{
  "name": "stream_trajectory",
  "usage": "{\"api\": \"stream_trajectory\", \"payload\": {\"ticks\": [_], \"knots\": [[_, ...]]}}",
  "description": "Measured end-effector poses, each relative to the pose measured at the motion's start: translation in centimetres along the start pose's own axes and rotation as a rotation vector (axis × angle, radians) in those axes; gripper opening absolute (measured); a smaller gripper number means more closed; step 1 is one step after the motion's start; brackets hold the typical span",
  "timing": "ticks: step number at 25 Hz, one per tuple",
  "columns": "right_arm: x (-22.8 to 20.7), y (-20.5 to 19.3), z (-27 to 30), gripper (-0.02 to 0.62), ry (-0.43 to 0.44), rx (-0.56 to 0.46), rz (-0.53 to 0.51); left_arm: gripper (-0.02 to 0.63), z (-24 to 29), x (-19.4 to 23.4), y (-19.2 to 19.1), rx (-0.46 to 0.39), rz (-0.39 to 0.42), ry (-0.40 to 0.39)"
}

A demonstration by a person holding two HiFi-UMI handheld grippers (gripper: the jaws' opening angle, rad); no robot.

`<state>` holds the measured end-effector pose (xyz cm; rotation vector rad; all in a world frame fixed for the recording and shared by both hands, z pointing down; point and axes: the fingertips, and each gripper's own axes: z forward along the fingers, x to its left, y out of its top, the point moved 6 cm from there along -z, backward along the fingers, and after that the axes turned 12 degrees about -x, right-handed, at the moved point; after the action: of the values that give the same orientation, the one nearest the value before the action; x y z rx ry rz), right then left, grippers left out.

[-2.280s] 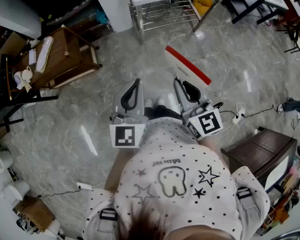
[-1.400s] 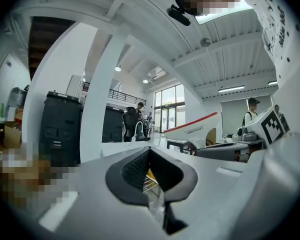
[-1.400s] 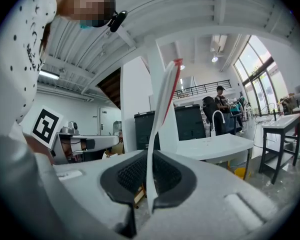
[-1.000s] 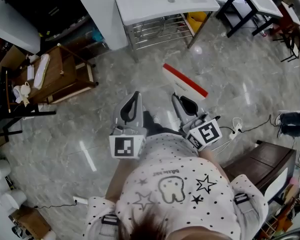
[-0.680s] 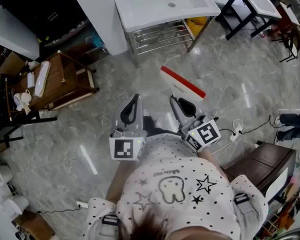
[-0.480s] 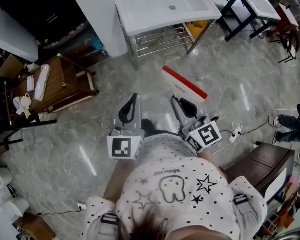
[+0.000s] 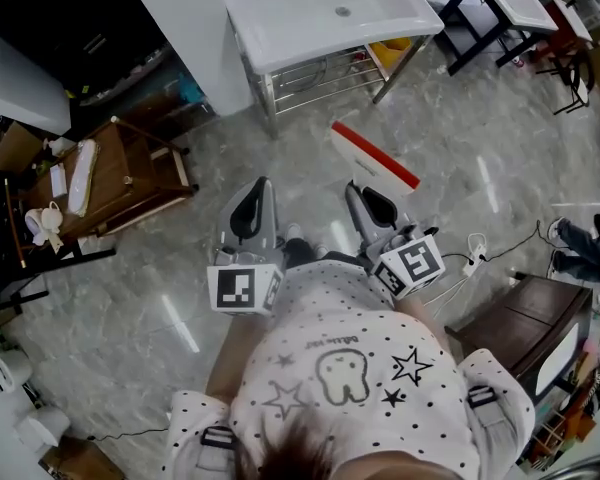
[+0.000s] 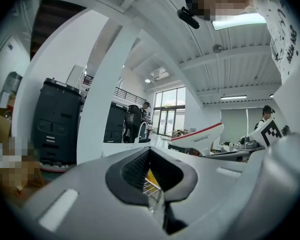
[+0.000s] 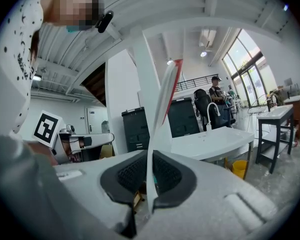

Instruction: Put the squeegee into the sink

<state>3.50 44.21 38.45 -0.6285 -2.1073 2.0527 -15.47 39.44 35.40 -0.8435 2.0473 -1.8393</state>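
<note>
Right gripper point(image 7: 372, 200) clenched on the squeegee point(image 7: 374, 156): in the right gripper view the thin white blade point(image 9: 157, 119) stands upright, pinched between the two dark pads point(image 9: 127, 176), red edge at the top. From the head view the squeegee sticks out ahead of the jaws, over grey floor, well short of the sink point(image 7: 280, 13).

Left gripper point(image 7: 250, 206) alongside, jaws together with nothing held point(image 8: 150, 166).

Sink is white, on a metal frame, far centre; yellow bucket point(image 7: 392, 48) under its right end. Wooden side table point(image 7: 130, 158) at far left.
</note>
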Motion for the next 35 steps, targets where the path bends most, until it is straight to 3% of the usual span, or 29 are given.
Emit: {"api": "stream_trajectory", "payload": {"ticks": [7,18,35], "knots": [[0.3,-0.6,0.5,0.020,-0.052,-0.002,0.025,0.000,0.6,1.1,-0.4,0.002,-0.015,-0.027],[-0.3,-0.9,1.1,0.020,-0.042,0.035,0.023,0.000,1.2,1.8,-1.1,0.030,-0.030,-0.010],[-6.1,0.5,5.9,0.020,0.097,0.048,0.032,0.000,6.5,0.8,-1.0,-0.004,-0.002,0.102]]}}
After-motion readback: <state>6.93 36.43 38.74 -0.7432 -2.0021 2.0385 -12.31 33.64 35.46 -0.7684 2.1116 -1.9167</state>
